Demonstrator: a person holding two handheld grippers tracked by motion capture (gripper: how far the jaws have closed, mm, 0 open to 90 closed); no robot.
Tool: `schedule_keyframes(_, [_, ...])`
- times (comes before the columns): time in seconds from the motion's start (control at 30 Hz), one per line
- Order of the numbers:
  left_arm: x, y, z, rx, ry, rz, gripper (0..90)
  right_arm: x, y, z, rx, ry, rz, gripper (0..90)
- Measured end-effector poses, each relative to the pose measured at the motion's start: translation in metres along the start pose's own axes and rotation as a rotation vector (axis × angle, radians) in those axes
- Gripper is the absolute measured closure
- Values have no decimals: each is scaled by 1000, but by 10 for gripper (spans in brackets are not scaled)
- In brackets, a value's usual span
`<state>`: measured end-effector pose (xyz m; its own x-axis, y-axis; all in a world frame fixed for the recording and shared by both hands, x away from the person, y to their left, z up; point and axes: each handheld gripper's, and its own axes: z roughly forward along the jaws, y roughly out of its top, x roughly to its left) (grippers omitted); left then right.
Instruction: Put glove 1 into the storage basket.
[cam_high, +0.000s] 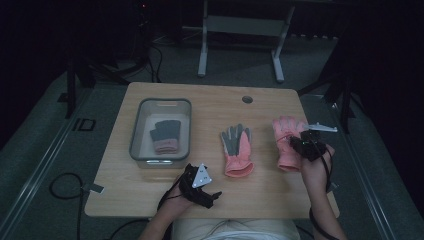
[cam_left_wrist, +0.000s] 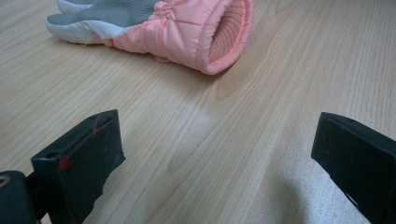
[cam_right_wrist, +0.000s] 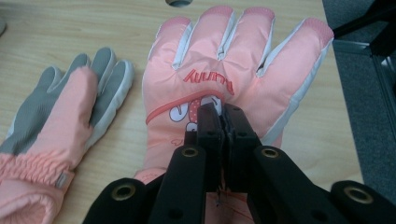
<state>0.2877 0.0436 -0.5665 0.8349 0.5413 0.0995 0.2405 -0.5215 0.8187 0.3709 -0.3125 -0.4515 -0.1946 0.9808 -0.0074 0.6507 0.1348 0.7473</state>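
Pink quilted fabric of the right-hand glove (cam_right_wrist: 233, 79) is pinched at its back between the closed fingers of the right gripper (cam_right_wrist: 218, 112); the glove lies near the bench's (cam_high: 270, 195) right edge, back up, and the step in hand looks like lifting it; next comes a carry across to the clear bin (cam_high: 137, 131), where a grey glove (cam_high: 165, 136) already lies; the second pink glove (cam_high: 237, 150) waits palm-up mid-bench; the left gripper (cam_high: 212, 195) rests wide open, holding nothing

To my left on the worktop (cam_high: 260, 100), a clear bin (cam_high: 135, 135) holds a grey glove (cam_high: 166, 135).
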Motion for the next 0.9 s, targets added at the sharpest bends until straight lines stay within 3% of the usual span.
schedule_keyframes(0.33, [-1,1,1,14,-6,14,17,9,-25,21,45,-39,4,868])
schedule_keyframes(0.73, [-2,1,2,26,-6,16,17,7,-31,61,85,-23,14,859])
schedule_keyframes(0.9, [-3,1,2,28,-10,25,17,7,-34,69,94,-1,-25,846])
